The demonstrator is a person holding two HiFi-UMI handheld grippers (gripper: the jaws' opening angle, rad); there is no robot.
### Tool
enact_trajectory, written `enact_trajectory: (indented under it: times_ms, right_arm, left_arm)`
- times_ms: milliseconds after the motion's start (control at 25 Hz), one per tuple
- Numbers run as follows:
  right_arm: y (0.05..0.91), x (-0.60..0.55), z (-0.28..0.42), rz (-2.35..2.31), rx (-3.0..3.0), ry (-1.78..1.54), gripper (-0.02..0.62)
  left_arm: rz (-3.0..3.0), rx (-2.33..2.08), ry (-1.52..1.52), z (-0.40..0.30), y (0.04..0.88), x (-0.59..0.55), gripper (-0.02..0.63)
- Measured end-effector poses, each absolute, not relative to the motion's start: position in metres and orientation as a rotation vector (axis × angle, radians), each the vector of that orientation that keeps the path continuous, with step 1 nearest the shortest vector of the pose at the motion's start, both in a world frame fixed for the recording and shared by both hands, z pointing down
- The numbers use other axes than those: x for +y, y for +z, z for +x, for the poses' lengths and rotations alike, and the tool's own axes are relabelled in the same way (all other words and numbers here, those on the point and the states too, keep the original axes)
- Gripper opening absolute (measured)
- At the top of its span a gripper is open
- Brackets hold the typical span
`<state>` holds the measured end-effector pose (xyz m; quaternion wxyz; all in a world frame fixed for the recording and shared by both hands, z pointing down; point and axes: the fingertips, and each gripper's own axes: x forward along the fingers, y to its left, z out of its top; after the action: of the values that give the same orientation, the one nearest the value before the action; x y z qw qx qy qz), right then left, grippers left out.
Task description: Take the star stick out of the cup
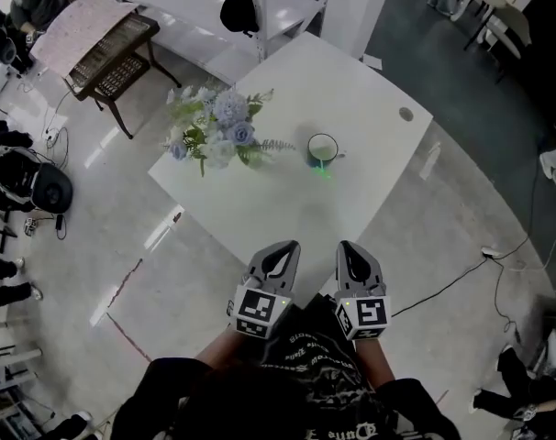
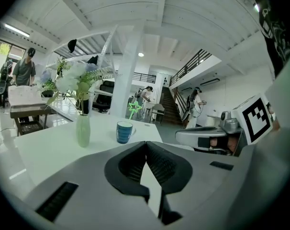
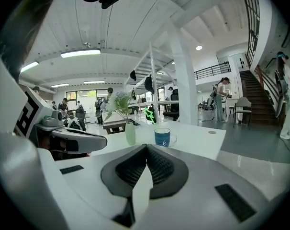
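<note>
The green star stick (image 2: 133, 108) is standing in the blue cup (image 1: 322, 148) on the white table (image 1: 351, 90), with the vase of pale blue flowers (image 1: 218, 131) sitting at the cup's 9 o'clock. The left gripper (image 1: 290, 246) and the right gripper (image 1: 346, 245) are hovering side by side off the table's near edge, at the cup's 6 o'clock and well apart from it. Both are keeping their jaws pressed together with nothing between them.

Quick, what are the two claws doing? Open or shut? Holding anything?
Left claw: closed, holding nothing.
Right claw: closed, holding nothing.
</note>
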<state>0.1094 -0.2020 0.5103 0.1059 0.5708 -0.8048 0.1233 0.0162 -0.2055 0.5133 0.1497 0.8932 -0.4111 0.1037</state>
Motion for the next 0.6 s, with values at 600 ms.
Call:
enact_trajectory:
  times_ms: [600]
  right_arm:
    - [0.496,-0.289,0.129,1.480,-2.400,0.170,0.065]
  left_arm:
    - [2.398,-1.433,0.253,0.009,0.508,-0.246,0.020]
